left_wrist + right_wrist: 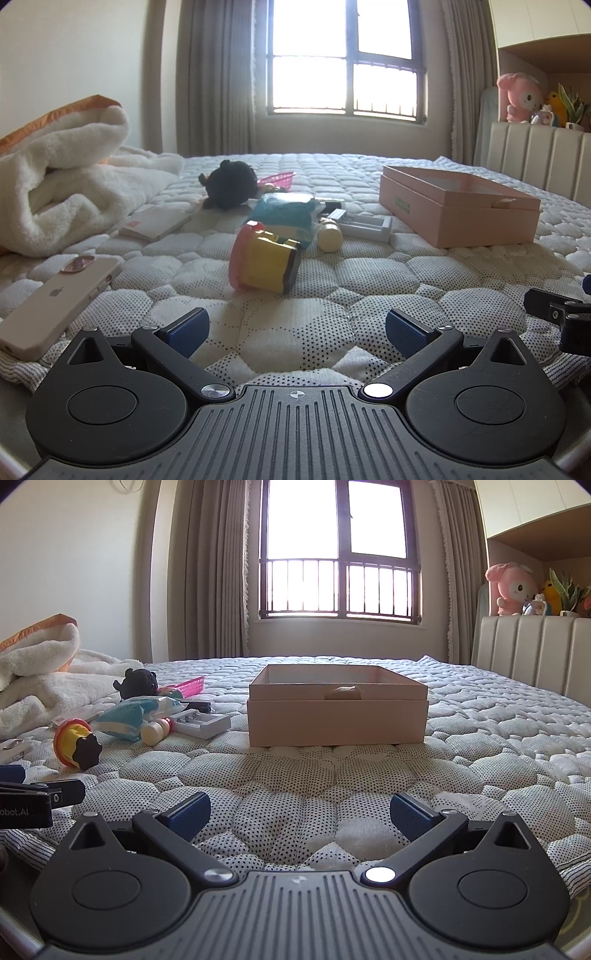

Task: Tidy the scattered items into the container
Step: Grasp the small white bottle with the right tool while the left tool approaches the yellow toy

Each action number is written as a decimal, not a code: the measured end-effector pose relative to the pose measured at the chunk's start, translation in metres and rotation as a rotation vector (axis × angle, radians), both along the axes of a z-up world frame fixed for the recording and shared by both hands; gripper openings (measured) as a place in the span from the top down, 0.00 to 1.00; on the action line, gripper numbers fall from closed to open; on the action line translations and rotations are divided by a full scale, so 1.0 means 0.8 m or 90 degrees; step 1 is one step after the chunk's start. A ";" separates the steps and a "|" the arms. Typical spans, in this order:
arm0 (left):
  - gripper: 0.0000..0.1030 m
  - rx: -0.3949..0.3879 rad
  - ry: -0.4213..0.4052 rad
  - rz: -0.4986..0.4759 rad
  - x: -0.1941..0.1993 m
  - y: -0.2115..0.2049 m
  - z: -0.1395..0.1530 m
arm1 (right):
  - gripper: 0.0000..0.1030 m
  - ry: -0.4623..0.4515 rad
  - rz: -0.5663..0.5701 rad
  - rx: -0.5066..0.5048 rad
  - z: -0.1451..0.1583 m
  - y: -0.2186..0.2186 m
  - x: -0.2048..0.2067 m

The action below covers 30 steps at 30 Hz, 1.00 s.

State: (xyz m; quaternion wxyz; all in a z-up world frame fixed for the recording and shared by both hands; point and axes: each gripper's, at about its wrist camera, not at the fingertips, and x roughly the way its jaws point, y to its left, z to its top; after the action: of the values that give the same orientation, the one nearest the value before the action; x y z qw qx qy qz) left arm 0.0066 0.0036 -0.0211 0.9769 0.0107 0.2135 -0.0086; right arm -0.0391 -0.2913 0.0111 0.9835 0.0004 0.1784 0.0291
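Observation:
An open pink box (458, 210) (338, 710) sits on the quilted bed. Scattered left of it lie a yellow toy with a pink rim (264, 258) (75, 746), a blue pack (288, 214) (136, 712), a cream bottle (330, 236) (155, 731), a white charger tray (369, 223) (203, 722), a black plush (231, 182) (138, 683), a pink basket (279, 179) (190, 686), a small booklet (155, 223) and a phone (55, 302). My left gripper (297, 330) is open and empty, just short of the yellow toy. My right gripper (299, 812) is open and empty, facing the box.
A rolled white blanket (62, 177) (37, 672) lies at the left. A padded headboard (535, 650) with plush toys (509, 587) stands at the right, a curtained window (338, 554) behind. Each gripper shows at the edge of the other's view.

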 end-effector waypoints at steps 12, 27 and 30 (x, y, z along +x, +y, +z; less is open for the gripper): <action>0.00 0.007 0.050 -0.033 0.029 0.020 0.036 | 0.00 0.022 0.043 -0.035 0.019 0.011 0.011; 0.00 0.072 0.075 -0.014 0.079 0.067 0.040 | 0.00 0.132 0.178 0.002 0.051 0.096 0.121; 0.00 0.065 0.071 -0.010 0.084 0.077 0.039 | 0.00 0.167 0.189 0.015 0.046 0.106 0.139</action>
State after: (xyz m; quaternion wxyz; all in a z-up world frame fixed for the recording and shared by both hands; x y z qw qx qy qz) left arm 0.0736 0.0650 0.0103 0.9615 0.0618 0.2677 -0.0059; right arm 0.0718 -0.2065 0.0482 0.9366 -0.0106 0.3031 0.1753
